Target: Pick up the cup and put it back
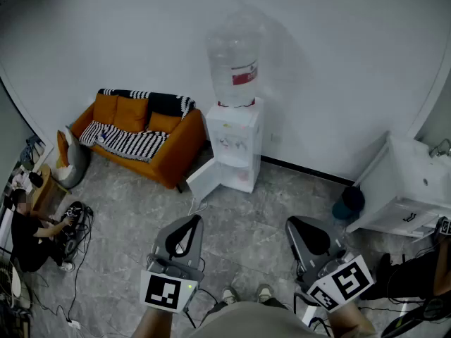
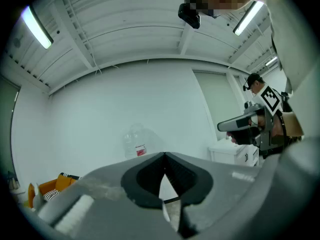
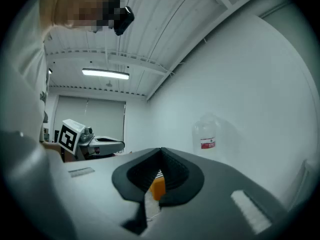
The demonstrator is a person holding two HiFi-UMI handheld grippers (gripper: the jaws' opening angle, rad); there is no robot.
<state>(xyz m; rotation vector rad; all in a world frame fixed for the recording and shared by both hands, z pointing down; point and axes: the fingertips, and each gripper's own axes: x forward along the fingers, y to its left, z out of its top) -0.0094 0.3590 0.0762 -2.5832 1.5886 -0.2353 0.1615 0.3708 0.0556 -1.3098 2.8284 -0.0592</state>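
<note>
I cannot make out a cup in any view. My left gripper is held low over the grey floor, its jaws shut with nothing between them; in the left gripper view its pads meet at the tip. My right gripper hangs beside it, also shut and empty, with its pads touching. Both point toward the white water dispenser against the far wall, a good way off. Each gripper shows in the other's view: the right gripper and the left gripper.
A clear bottle tops the dispenser, whose lower door hangs open. An orange sofa stands left of it. A white cabinet and a dark round object are at the right. A seated person and cables are at far left.
</note>
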